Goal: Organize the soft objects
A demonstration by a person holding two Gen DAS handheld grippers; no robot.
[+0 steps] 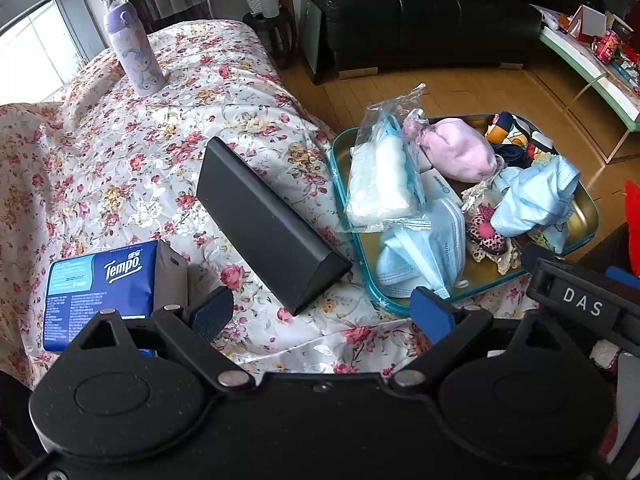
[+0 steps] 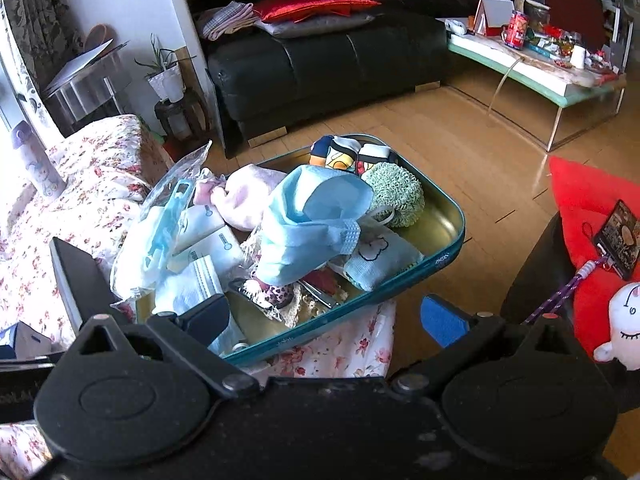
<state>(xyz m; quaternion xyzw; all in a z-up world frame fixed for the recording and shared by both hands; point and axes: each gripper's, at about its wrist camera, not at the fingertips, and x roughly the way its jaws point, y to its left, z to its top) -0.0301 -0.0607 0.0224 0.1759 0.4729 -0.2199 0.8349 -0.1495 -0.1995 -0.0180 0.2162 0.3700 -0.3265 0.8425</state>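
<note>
A teal-rimmed metal tray point(image 1: 340, 148) point(image 2: 452, 256) lies on the floral bedspread point(image 1: 160, 136), heaped with soft things: blue face masks point(image 1: 532, 196) point(image 2: 316, 216), a pink cloth bundle point(image 1: 460, 152) point(image 2: 248, 196), a clear bag of white pads point(image 1: 380, 176), a green knitted piece point(image 2: 396, 192), cartoon socks point(image 2: 340, 156) and a pale blue pouch point(image 2: 380, 256). My left gripper point(image 1: 324, 312) hangs open above the bedspread, near the tray's front corner, with nothing between its fingers. My right gripper point(image 2: 328, 316) is open over the tray's near rim, empty too.
A black box point(image 1: 268, 224) lies beside the tray. A blue Tempo tissue pack point(image 1: 104, 280) sits at the left, a lilac bottle point(image 1: 136, 56) farther back. A black sofa point(image 2: 320, 64), wooden floor point(image 2: 480, 152) and cluttered low table point(image 2: 552, 68) lie beyond. A red cushion with a white plush point(image 2: 624, 320) sits right.
</note>
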